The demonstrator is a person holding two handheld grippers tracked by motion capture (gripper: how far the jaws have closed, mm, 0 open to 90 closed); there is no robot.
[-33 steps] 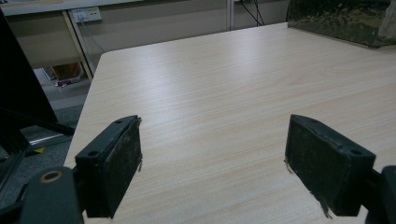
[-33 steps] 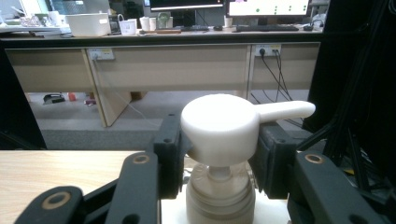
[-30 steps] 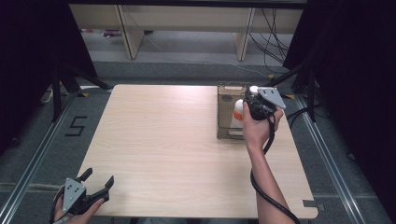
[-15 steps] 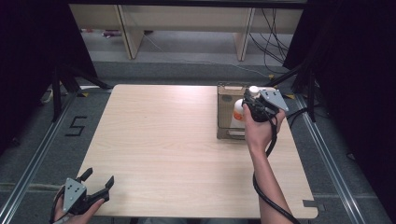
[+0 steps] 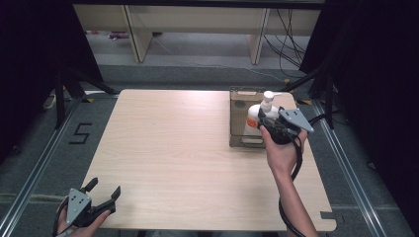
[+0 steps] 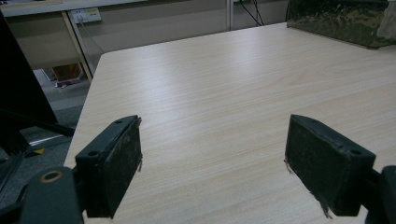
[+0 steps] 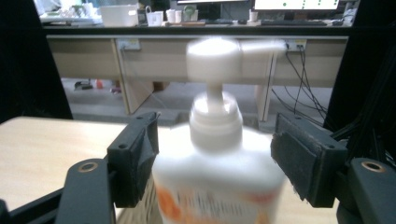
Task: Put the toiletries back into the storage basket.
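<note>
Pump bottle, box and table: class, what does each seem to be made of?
Pump bottle: apparently white plastic, smooth, with an orange printed label. Box: probably thin brown wood or fibreboard, matt, with cut-out slots. Table: pale wood-grain top, likely laminate, faint sheen.

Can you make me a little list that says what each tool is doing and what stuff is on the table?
Right tool: jaws on either side of a white pump bottle, at the shoulders below its pump; whether they press it, I cannot tell
Bottle place: upright, over the brown crate
Bottle look: white with an orange label, pump nozzle pointing right
Left tool: open, holding nothing, at the table's near left corner
Table: light wood, crate at its far right
</note>
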